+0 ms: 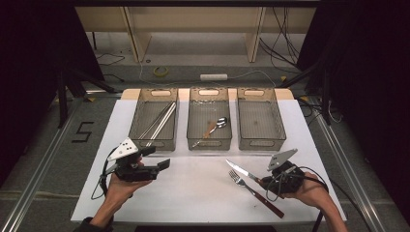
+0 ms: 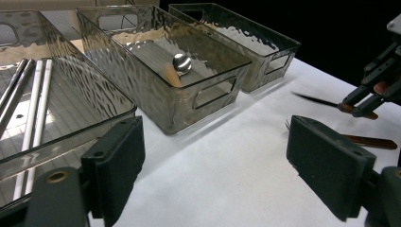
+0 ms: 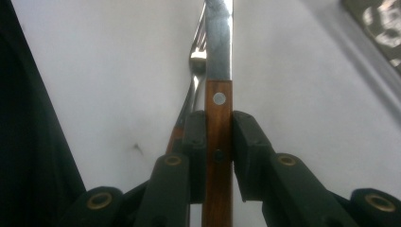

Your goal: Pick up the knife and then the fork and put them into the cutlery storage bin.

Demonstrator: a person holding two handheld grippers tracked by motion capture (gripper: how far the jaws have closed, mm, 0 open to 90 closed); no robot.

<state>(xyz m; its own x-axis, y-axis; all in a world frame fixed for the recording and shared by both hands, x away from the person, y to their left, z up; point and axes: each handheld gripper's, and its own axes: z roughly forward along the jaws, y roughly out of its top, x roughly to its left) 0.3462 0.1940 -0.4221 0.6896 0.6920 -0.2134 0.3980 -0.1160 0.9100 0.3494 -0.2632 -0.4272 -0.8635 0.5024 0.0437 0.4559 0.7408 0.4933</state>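
My right gripper (image 1: 264,182) is shut on the wooden handle of a table knife (image 1: 241,170) at the right front of the white table. In the right gripper view both pads (image 3: 246,142) press the handle of the knife (image 3: 219,71), and its steel blade points away from me. A fork (image 1: 251,191) with a wooden handle lies on the table just under and beside the knife; its tines (image 3: 197,56) show left of the blade. My left gripper (image 1: 157,158) hovers at the left front, open, with nothing between its jaws (image 2: 213,156).
Three clear bins stand in a row at the back. The left bin (image 1: 153,142) holds long metal rods (image 1: 159,123), the middle bin (image 1: 209,145) holds a spoon (image 1: 221,122) and a wooden-handled piece, and the right bin (image 1: 261,144) holds nothing. Cables trail from both grippers.
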